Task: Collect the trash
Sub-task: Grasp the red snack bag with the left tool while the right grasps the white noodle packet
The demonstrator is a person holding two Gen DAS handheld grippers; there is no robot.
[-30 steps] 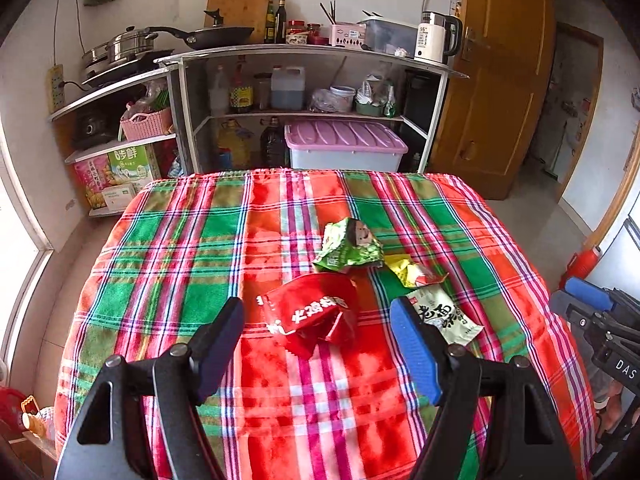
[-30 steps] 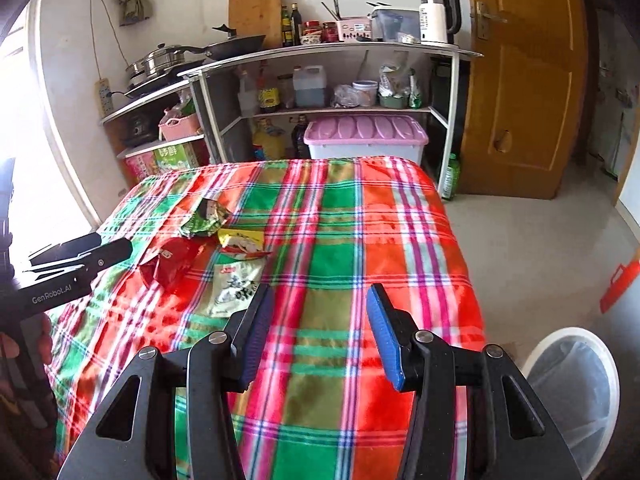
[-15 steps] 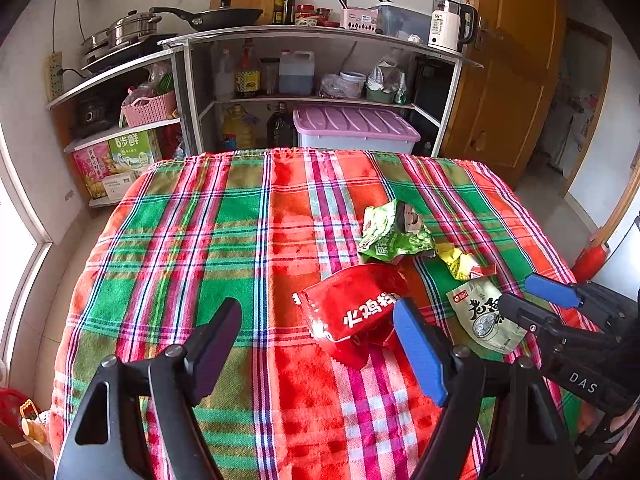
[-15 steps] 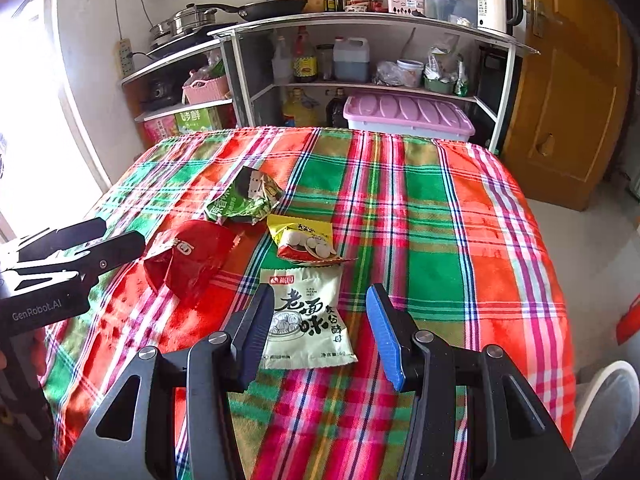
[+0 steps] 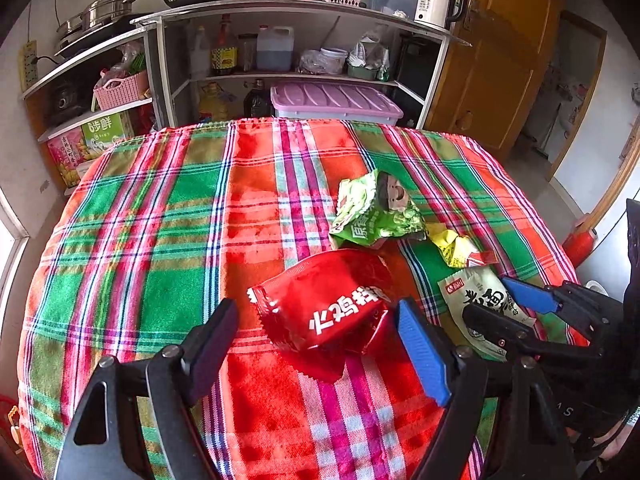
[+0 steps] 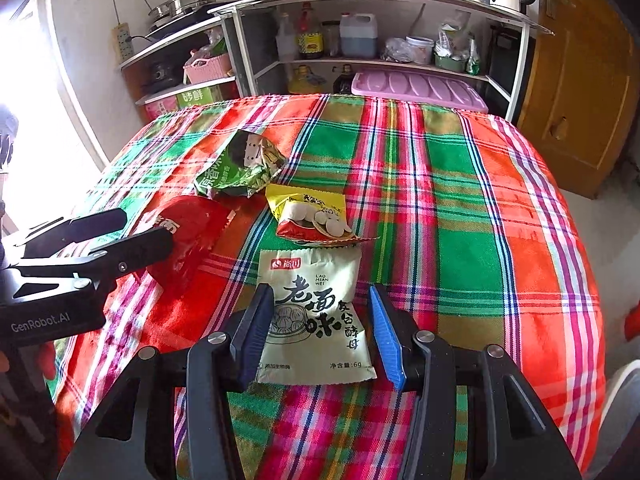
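Both tongs have dropped toward the worktop [image 5: 168,216], left tongs [image 5: 316,344] widened around the red packet [image 5: 332,300], right tongs [image 6: 316,332] apart astride the white sachet [image 6: 316,312]; green bag [image 6: 236,168] at 11 o'clock, nothing collected yet

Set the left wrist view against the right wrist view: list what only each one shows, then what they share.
Only the left wrist view: the red snack packet's white lettering facing the camera, between the open left gripper's fingers.

Only the right wrist view: the cream yeast sachet seen whole, between the open right gripper's fingers, and the yellow snack packet's printed front.

Both: all four wrappers including the crumpled green packet, the plaid tablecloth, the lilac-lidded storage box.
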